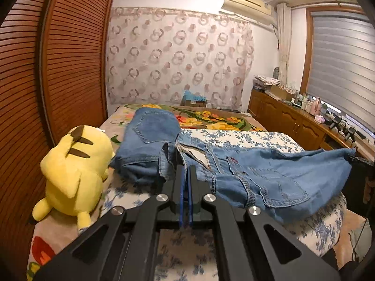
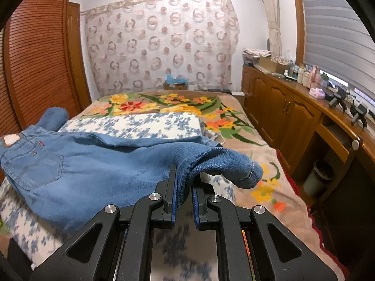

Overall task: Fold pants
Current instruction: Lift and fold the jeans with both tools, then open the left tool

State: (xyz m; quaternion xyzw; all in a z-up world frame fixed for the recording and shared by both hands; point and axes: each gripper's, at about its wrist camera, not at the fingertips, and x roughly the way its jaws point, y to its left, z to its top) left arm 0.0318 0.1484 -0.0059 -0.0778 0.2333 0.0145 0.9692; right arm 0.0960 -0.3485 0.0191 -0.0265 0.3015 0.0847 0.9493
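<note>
A pair of light blue jeans (image 1: 269, 171) lies stretched across the bed over a blue-flowered white blanket (image 1: 246, 138). My left gripper (image 1: 186, 171) is shut on the waistband end of the jeans. My right gripper (image 2: 185, 178) is shut on the leg end of the jeans (image 2: 93, 164), with the hem drooping to the right of the fingers. In the left wrist view the right gripper (image 1: 358, 161) shows at the far right, holding the leg end up. A second, folded pair of jeans (image 1: 147, 140) lies behind the left gripper.
A yellow plush toy (image 1: 75, 173) lies at the left edge of the bed beside a slatted wooden wardrobe (image 1: 58, 70). A flowered bedspread (image 2: 178, 105) covers the far bed. A wooden cabinet (image 2: 293, 112) with bottles runs along the right wall. A bin (image 2: 316, 178) stands below it.
</note>
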